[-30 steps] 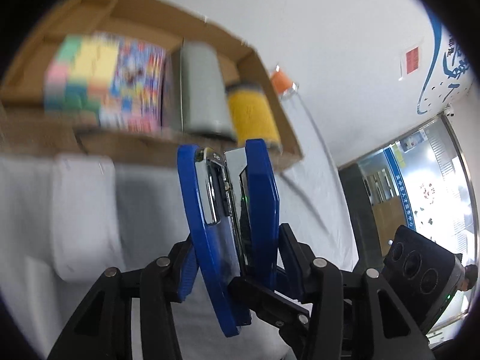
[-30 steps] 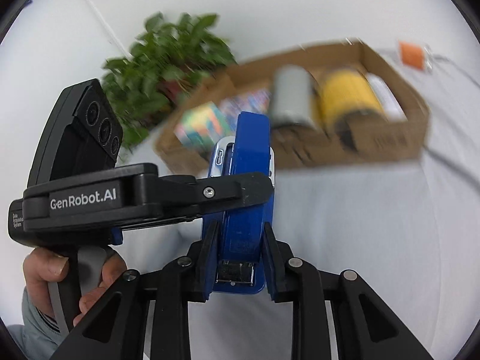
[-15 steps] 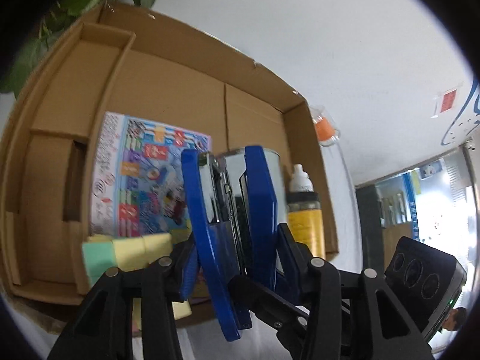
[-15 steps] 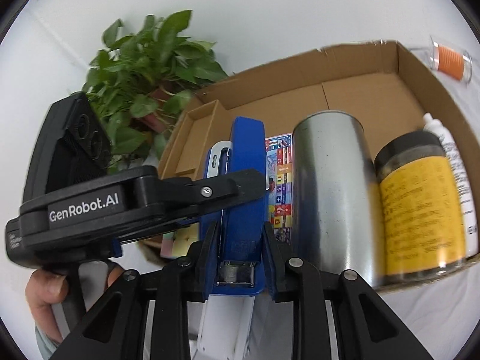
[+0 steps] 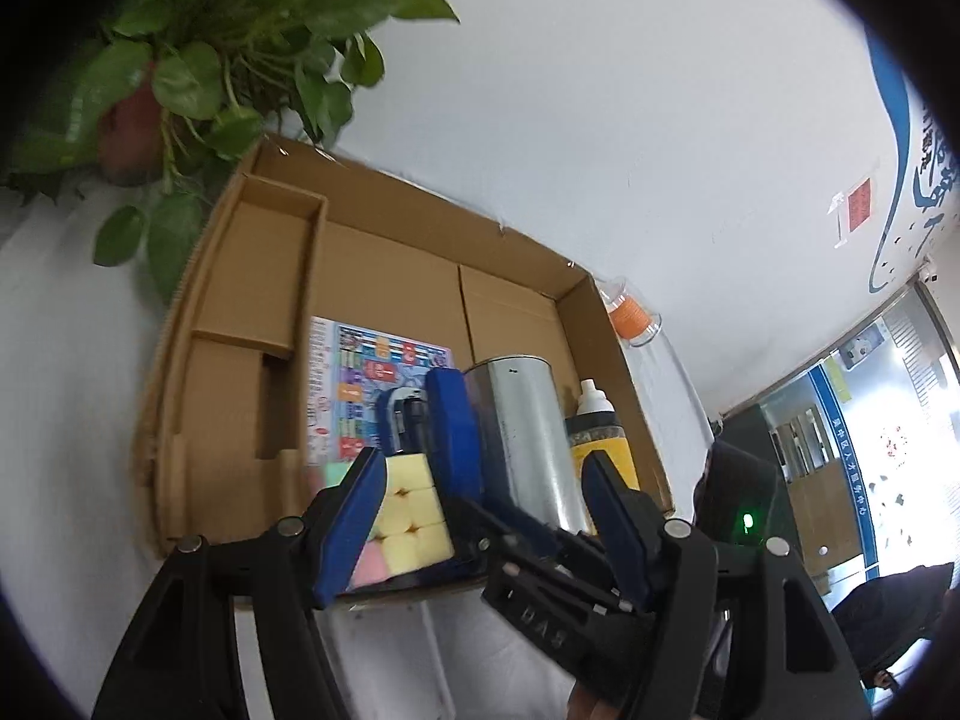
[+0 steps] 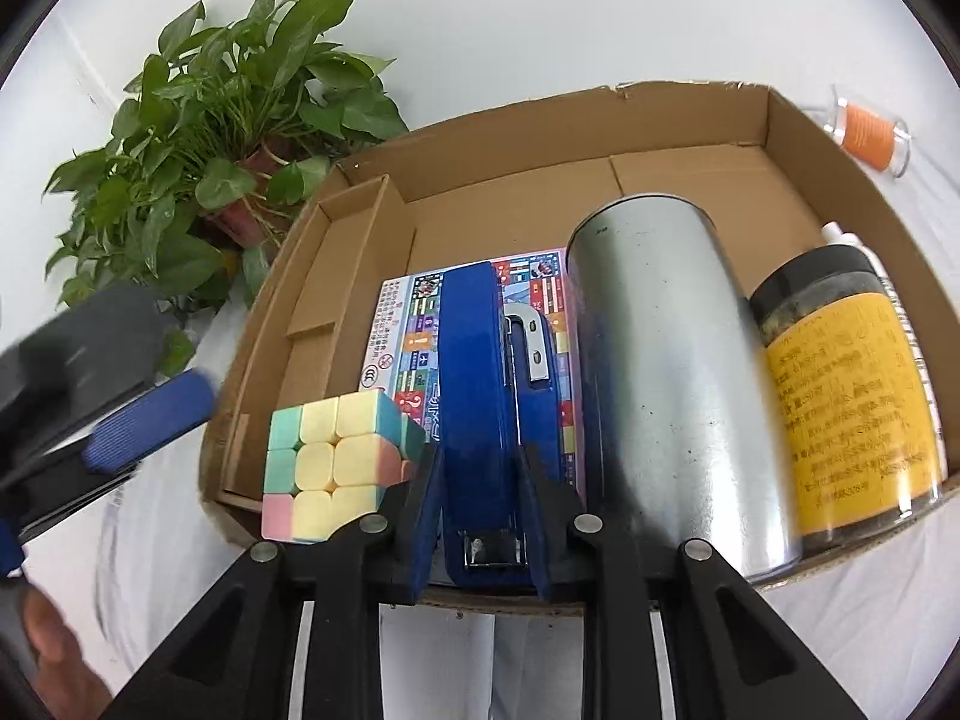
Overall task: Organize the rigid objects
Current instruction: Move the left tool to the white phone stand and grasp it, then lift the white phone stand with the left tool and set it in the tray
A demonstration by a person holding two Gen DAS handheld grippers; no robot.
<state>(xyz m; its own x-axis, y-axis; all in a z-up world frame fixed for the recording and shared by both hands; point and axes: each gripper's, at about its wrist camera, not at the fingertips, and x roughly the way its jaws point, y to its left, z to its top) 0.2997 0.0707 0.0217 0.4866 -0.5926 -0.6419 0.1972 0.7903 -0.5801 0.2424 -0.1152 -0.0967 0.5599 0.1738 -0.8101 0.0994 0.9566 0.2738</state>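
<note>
Blue stapler (image 6: pixel 480 396) is pinched tight in the right tongs (image 6: pixel 480 516) over the box (image 6: pixel 798 138); left tongs (image 5: pixel 486 492) are spreading, nothing between them.

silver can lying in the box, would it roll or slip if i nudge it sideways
The silver can lies on its side, so it would probably roll. It looks wedged between the blue stapler and the yellow-label jar, so likely not far. Its smooth metal wall may slip in a pinch. Weight can't be judged.
</note>
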